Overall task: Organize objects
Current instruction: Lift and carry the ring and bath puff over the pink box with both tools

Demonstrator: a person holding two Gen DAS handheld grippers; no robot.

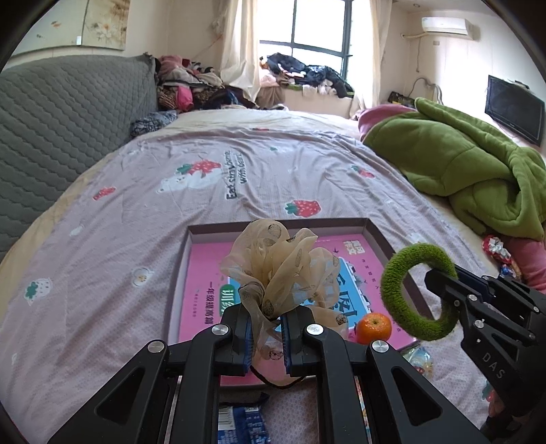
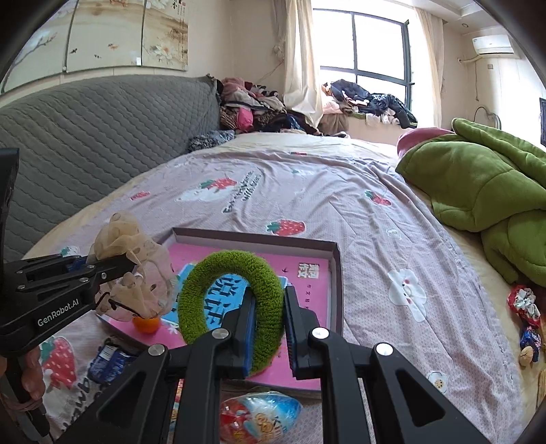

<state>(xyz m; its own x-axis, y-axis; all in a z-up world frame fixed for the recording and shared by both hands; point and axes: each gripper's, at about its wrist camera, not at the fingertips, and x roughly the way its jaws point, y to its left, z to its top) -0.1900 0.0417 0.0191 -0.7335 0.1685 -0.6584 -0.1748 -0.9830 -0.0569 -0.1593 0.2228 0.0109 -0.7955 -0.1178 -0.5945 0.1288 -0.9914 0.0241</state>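
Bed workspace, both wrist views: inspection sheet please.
Surface: bedspread with strawberry print.
Job's things: shallow box holding a pink book and an orange; beige scrunchie; green hair ring.
Clutter: snack packets near the box, green blanket, more hair ties at right.
Grippers: left tongs shut on the scrunchie; right tongs shut on the hair ring.
Cables: nothing seen.
Surroundings: clothes pile, window, television.
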